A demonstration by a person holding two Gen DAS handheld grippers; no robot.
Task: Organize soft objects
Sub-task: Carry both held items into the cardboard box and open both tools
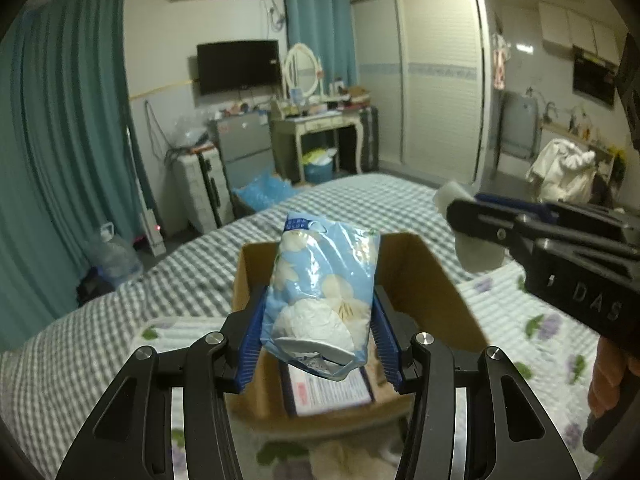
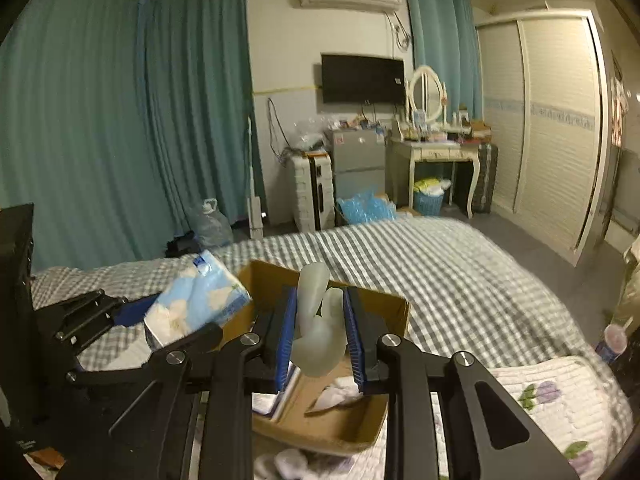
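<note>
My left gripper (image 1: 318, 320) is shut on a light blue tissue pack (image 1: 322, 292) with a white flower print and holds it above an open cardboard box (image 1: 424, 280) on the bed. The pack also shows in the right wrist view (image 2: 196, 304). My right gripper (image 2: 320, 328) is shut on a pale translucent soft rubbery object (image 2: 320, 320) over the same box (image 2: 384, 308). It shows in the left wrist view (image 1: 476, 252) at the right. Inside the box lie a flat printed packet (image 1: 332, 392) and a white cloth (image 2: 336, 394).
The box sits on a bed with a grey checked cover (image 2: 440, 264) and a white floral quilt (image 2: 560, 396). Beyond the bed are a suitcase (image 2: 310, 192), a small fridge (image 2: 358, 164), a dressing table (image 2: 436, 156), a wardrobe (image 2: 552, 128) and teal curtains (image 2: 100, 120).
</note>
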